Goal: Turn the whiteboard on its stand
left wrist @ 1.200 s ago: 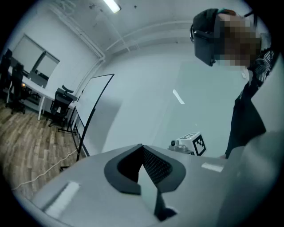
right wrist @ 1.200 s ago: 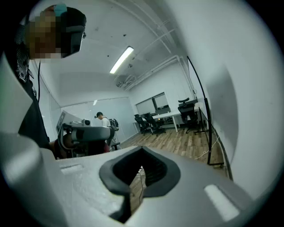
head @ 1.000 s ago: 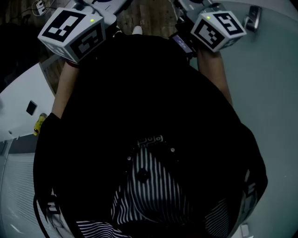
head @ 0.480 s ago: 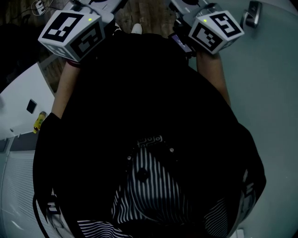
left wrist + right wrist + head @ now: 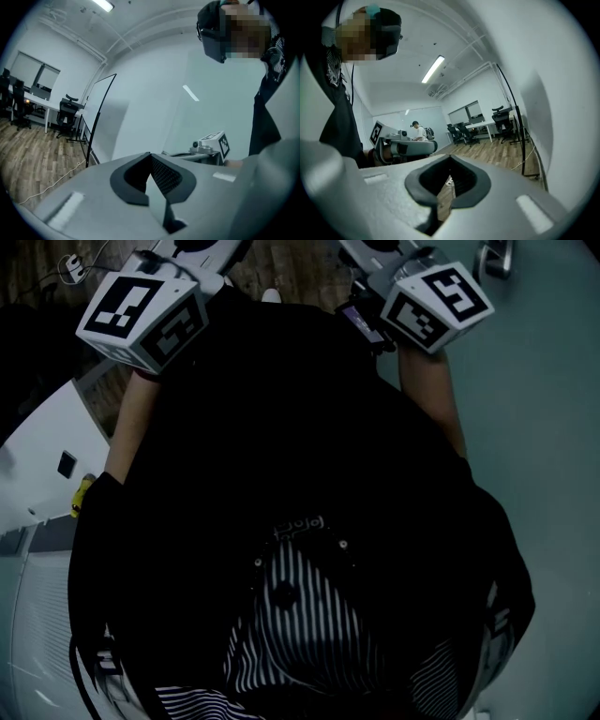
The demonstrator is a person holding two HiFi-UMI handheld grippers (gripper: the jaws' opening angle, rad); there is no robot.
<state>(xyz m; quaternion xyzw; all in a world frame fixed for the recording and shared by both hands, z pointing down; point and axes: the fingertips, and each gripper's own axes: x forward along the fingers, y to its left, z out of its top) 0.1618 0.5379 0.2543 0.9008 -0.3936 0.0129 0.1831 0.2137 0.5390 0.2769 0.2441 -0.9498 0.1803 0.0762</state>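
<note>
Closest in, the head view is filled by the person's dark top (image 5: 281,427), with a striped garment (image 5: 300,624) below it. Both forearms reach up to the marker cubes, the left cube (image 5: 142,310) and the right cube (image 5: 436,304). That view shows neither pair of jaws.

The left gripper (image 5: 150,155) is clenched: its two jaws meet at the tips and nothing sits between the pads. The right gripper (image 5: 450,158) is likewise closed tip to tip and empty, with only wooden floor (image 5: 497,149) showing through the notch behind the tips. Neither gripper touches anything.

Off to the right of the left gripper, its own view catches the right cube, with a pale glass panel (image 5: 211,89) beyond it. The right gripper view in turn shows the left gripper's body off to its left. A metal handle (image 5: 497,257) near the right cube appears in the head view alone.

Farther out is the whiteboard (image 5: 101,110), upright on its black-framed stand. It stands ahead and to the left of the left gripper, well apart from it. From the right gripper it lies ahead to the right, its foot on the floor and a white cable (image 5: 521,161) trailing beside it.

Beyond the board are desks and office chairs (image 5: 65,110). Only the right gripper view shows a distant person (image 5: 417,130), past the left gripper.
</note>
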